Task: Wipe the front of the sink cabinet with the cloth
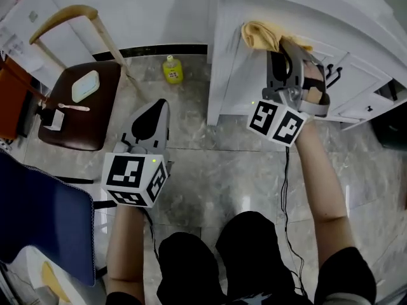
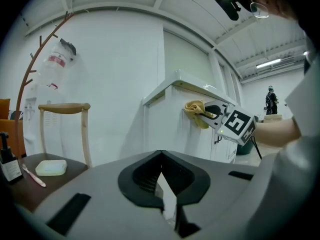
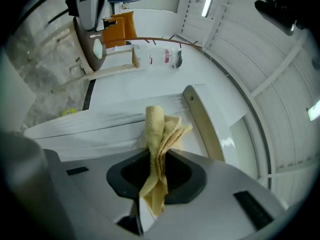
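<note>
So nearest the camera, bottom of the head view, were the person's knees (image 1: pixel 222 253) in black fabric, with two bare forearms reaching out over them. The left gripper (image 1: pixel 152 113) hung at lower-left centre over the floor (image 1: pixel 210 164), which was glossy grey marble-look tile. Its smooth grey shells and ribbed black pads were pinched together with nothing in them, and its own view showed the same thing (image 2: pixel 161 156). Higher up on the right, the right gripper (image 1: pixel 280 46) was clamped onto the cloth (image 1: pixel 259 35), a soft mustard-yellow terry rag bunched into folds. In the right gripper view you could see the nubbly weave running down between the jaws, with a loose tail hanging below (image 3: pixel 157 129). The bunched end sat against the sink cabinet (image 1: pixel 232 81), right at the top of its front under the overhanging counter lip. That cabinet was flat, white and painted-looking, with dark handles on the doors off to the right. Further back at top centre, a small yellow plastic bottle (image 1: pixel 172 70) stood on the floor by the cabinet's corner. In the upper left sat a chair (image 1: pixel 79 116) with a dark brown seat and a curved pale wood backrest, and a pale green rounded-rectangle block (image 1: pixel 84 86) lay on the seat.
</note>
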`<state>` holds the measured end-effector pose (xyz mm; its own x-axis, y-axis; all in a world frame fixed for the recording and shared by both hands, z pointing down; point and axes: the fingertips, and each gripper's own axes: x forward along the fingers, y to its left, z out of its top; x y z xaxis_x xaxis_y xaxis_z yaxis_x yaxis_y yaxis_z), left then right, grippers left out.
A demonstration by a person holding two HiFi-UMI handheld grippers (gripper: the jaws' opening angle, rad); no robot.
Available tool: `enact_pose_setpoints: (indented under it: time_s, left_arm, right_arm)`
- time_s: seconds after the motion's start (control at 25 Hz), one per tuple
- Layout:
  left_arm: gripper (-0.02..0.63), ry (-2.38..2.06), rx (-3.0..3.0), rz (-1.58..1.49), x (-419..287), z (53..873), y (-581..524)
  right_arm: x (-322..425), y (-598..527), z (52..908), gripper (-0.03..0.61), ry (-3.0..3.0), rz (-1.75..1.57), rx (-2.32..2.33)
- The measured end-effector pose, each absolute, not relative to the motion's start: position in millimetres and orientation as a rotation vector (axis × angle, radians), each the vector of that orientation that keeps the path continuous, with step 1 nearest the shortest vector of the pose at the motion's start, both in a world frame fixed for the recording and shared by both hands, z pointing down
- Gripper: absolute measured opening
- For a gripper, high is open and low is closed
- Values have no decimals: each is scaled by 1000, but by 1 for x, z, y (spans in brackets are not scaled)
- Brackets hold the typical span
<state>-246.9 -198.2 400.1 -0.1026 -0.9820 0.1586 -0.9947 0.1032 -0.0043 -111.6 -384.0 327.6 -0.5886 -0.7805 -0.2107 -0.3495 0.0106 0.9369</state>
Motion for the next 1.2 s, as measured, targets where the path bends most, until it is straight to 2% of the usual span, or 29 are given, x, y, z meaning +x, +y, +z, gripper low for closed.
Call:
enact_pose_setpoints:
  time_s: [0.32,0.84,1.2]
  left_arm:
    - [17,-2281,2075,193,-258,470,-200]
    - [16,-2149,2049,294,-244,564,-195]
    - [17,-2099,1991,349,-237,603,-175]
  right_arm:
    - [-118,-381,400,64,-1895,-1627,1162]
    - [-116,-374,610,64,-1904,-1401,784]
    - [-117,-373,718,64,-1849,-1324,588]
